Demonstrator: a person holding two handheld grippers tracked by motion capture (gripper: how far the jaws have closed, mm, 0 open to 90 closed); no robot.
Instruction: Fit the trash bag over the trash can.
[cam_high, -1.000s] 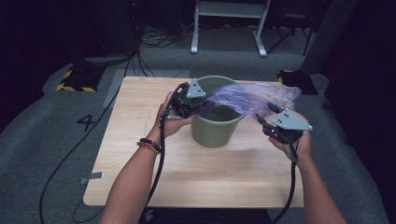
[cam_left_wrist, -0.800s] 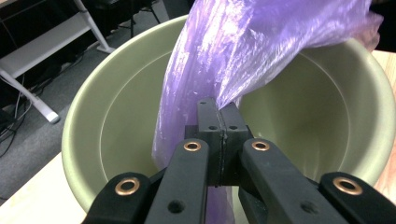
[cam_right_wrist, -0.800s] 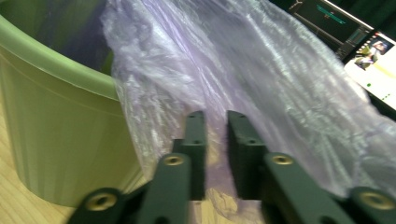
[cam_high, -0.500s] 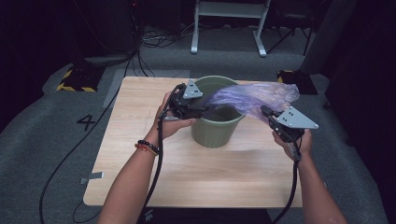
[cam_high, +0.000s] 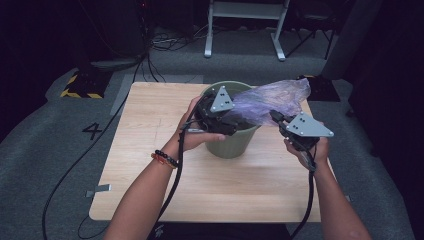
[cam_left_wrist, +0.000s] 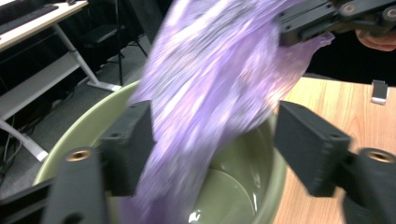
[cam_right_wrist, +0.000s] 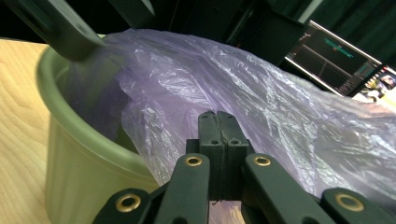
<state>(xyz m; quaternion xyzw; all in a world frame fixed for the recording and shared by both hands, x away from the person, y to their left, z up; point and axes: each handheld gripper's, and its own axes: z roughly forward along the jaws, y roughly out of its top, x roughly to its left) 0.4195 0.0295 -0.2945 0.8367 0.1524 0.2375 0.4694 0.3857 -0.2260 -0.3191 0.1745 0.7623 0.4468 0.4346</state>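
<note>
A green plastic bin (cam_high: 232, 142) stands mid-table. A thin purple bag (cam_high: 270, 102) stretches from inside it up to the right. My left gripper (cam_high: 227, 122) hovers over the bin's near rim. In the left gripper view its jaws (cam_left_wrist: 219, 144) are open and have just been opening; the blurred bag (cam_left_wrist: 210, 88) hangs between them above the bin (cam_left_wrist: 74, 135). My right gripper (cam_high: 276, 119) is right of the bin and shut on the bag's edge. Its closed jaws (cam_right_wrist: 218, 123) pinch the film (cam_right_wrist: 261, 98) beside the bin (cam_right_wrist: 70, 154).
The wooden table (cam_high: 150, 125) has free room left of and in front of the bin. A small silvery object (cam_left_wrist: 379, 91) lies on it. Grey carpet with a "4" mark (cam_high: 93, 131), cables and a white desk frame (cam_high: 245, 25) surround the table.
The left gripper's jaws have opened off the bag and the hand has shifted right over the bin. The right gripper has closed on the bag and lifted slightly.
</note>
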